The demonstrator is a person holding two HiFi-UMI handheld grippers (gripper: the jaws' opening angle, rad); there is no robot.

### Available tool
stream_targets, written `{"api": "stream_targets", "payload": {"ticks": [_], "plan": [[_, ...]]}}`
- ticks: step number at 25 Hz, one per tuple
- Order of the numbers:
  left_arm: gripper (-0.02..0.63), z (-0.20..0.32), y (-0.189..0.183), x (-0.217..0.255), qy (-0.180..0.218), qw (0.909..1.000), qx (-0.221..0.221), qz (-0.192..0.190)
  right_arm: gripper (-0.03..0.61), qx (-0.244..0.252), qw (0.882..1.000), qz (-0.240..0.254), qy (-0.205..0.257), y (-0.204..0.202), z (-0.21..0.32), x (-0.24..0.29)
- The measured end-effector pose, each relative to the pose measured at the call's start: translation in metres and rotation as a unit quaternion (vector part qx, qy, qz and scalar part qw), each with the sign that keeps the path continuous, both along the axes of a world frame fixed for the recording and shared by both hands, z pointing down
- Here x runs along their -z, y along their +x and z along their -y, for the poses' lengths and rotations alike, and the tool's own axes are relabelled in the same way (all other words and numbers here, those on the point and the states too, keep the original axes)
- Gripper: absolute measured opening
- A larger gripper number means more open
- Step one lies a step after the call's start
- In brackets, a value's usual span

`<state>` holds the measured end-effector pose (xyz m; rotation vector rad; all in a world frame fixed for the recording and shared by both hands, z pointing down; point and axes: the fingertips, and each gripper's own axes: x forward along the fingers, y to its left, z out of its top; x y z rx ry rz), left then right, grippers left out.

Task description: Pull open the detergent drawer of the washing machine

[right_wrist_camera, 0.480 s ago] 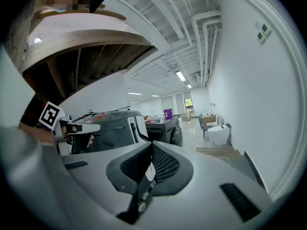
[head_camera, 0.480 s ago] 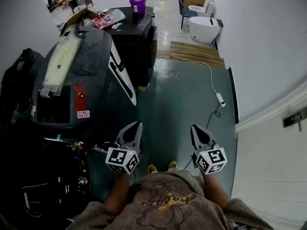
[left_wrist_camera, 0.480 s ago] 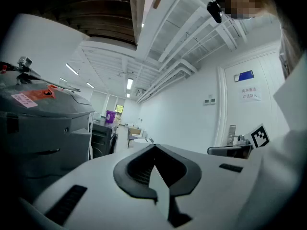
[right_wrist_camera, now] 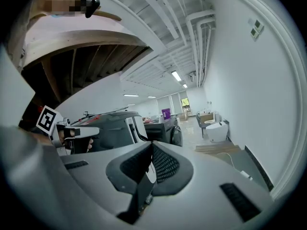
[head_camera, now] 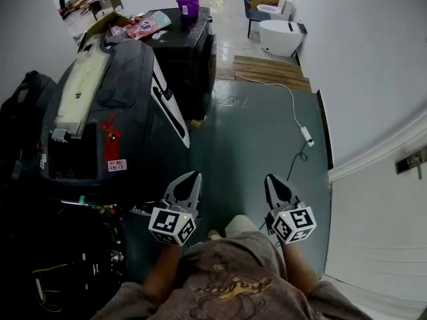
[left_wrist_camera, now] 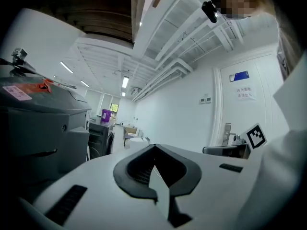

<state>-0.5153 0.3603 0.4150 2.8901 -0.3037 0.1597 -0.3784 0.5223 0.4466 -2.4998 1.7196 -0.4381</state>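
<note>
The dark grey washing machine (head_camera: 113,105) stands at the left of the head view, its white front panel strip (head_camera: 167,105) facing the green floor. I cannot pick out the detergent drawer on it. My left gripper (head_camera: 193,177) and right gripper (head_camera: 269,179) hover side by side close to the person's body, well short of the machine. Both are shut with nothing between the jaws. In the left gripper view the machine (left_wrist_camera: 38,128) rises at the left beyond the left gripper (left_wrist_camera: 153,146). The right gripper view shows the right gripper (right_wrist_camera: 152,145) pointing past the machine (right_wrist_camera: 110,126).
A second black appliance (head_camera: 183,42) with a purple bucket (head_camera: 189,5) on top stands behind the machine. A white cable with a plug (head_camera: 305,135) lies on the green floor, a wooden pallet (head_camera: 270,72) beyond it. Dark bags and wiring (head_camera: 40,259) crowd the left.
Both grippers stay shut and keep nearly the same place. The person's leg has come forward under them and the machine sits slightly nearer in view.
</note>
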Motion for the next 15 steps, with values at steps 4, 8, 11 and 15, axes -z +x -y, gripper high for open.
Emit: {"api": "stream_targets", "payload": {"ticks": [4,8,11,15], "plan": [[0.021,0.014,0.012,-0.004,-0.005,1.0000,-0.004,-0.003,0.002,-0.007,1.000,0.012,0.005,0.007,0.016,-0.005],[0.021,0.035,0.036,-0.008,0.005,1.0000,-0.004,-0.004,0.002,0.000,1.000,0.008,0.007,0.025,0.044,-0.005],[0.021,0.056,0.059,-0.004,-0.004,0.9999,0.001,-0.012,0.002,0.006,1.000,0.005,0.007,0.047,0.067,-0.007],[0.021,0.085,0.097,-0.004,-0.006,0.9998,0.006,-0.015,0.002,0.014,1.000,0.008,0.008,0.085,0.098,-0.010]]}}
